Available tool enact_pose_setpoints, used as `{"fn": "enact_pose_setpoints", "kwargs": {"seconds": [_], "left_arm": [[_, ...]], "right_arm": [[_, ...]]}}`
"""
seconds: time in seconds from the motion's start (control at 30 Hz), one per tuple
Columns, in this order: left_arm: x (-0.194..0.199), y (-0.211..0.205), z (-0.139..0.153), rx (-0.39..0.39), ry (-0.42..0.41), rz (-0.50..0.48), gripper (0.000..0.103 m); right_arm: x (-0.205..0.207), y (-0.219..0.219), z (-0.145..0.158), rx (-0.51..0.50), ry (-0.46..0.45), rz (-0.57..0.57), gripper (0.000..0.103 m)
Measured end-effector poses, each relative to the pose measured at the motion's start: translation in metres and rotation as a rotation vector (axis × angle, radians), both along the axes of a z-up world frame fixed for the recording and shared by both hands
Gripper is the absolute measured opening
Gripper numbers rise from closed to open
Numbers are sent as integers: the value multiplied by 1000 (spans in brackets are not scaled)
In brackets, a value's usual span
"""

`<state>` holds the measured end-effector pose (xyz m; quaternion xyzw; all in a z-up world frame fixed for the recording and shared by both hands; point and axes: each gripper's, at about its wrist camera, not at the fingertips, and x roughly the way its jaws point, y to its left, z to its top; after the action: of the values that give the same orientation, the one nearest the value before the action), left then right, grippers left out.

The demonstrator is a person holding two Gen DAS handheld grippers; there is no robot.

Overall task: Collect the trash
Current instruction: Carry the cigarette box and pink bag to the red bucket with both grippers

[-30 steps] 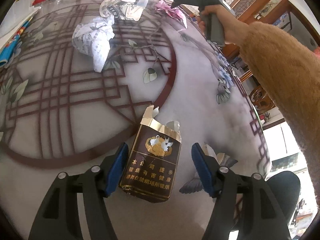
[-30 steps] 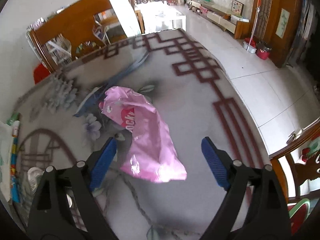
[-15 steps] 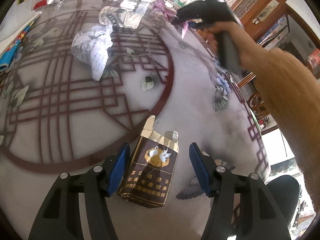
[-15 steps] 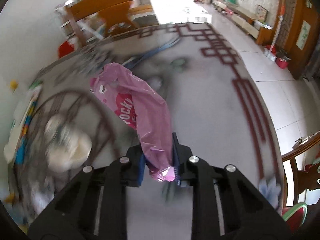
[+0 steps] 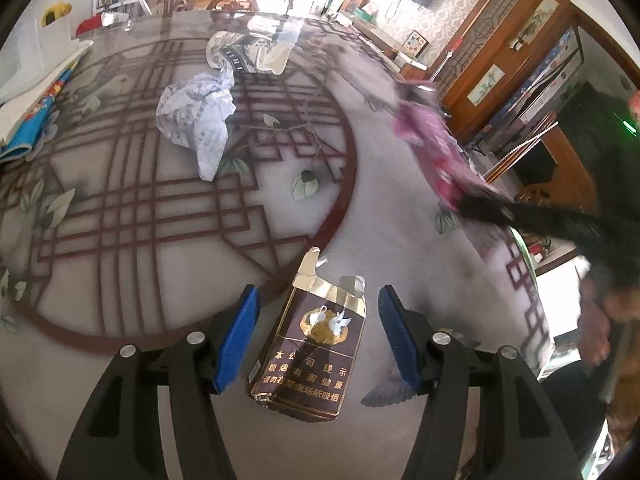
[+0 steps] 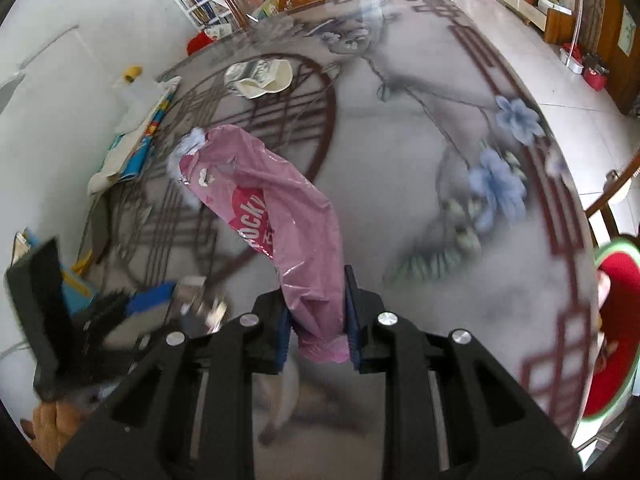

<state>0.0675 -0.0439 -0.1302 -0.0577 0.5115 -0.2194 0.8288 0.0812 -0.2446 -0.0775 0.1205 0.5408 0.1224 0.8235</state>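
Clamping the pink wrapper [image 6: 288,216], right claw [image 6: 316,316] shows clearly only in its own view; left claw [image 5: 316,336] straddles cigarette pack [image 5: 312,352], apart.

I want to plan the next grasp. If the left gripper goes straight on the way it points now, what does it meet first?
Most likely the torn brown cigarette pack. It lies on the table between the open fingers of the left gripper, which do not touch it. Exact depth is unclear in the fisheye view.

Pink wrapper [image 6: 288,216], dark brown gold-crested cigarette pack [image 5: 316,344], maroon-latticed grey table [image 5: 384,208].
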Motion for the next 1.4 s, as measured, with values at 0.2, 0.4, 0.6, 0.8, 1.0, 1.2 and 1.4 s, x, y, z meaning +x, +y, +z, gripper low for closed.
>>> {"fn": "enact_pose_setpoints", "kwargs": {"seconds": [0.2, 0.4, 0.6, 0.8, 1.0, 1.2, 1.4], "left_arm": [[-1, -8, -4, 40, -11, -23, 52], [-7, -12, -4, 50, -26, -36, 34], [-15, -3, 16, 32, -96, 5, 16], [-20, 1, 22, 28, -99, 14, 22], [-21, -17, 8, 107, -96, -11, 51], [-21, -24, -3, 192, -121, 6, 65], [-19, -18, -8, 221, -124, 35, 27]], "right_arm": [[-48, -3, 13, -11, -53, -18, 23], [-71, -11, 24, 8, -98, -64, 23], [-87, -16, 36, 6, -152, -79, 23], [-97, -29, 42, 34, -179, -109, 23], [-99, -35, 42, 72, -196, -123, 23], [-100, -37, 41, 92, -204, -123, 23], [-101, -34, 42, 90, -223, -116, 23]]}}
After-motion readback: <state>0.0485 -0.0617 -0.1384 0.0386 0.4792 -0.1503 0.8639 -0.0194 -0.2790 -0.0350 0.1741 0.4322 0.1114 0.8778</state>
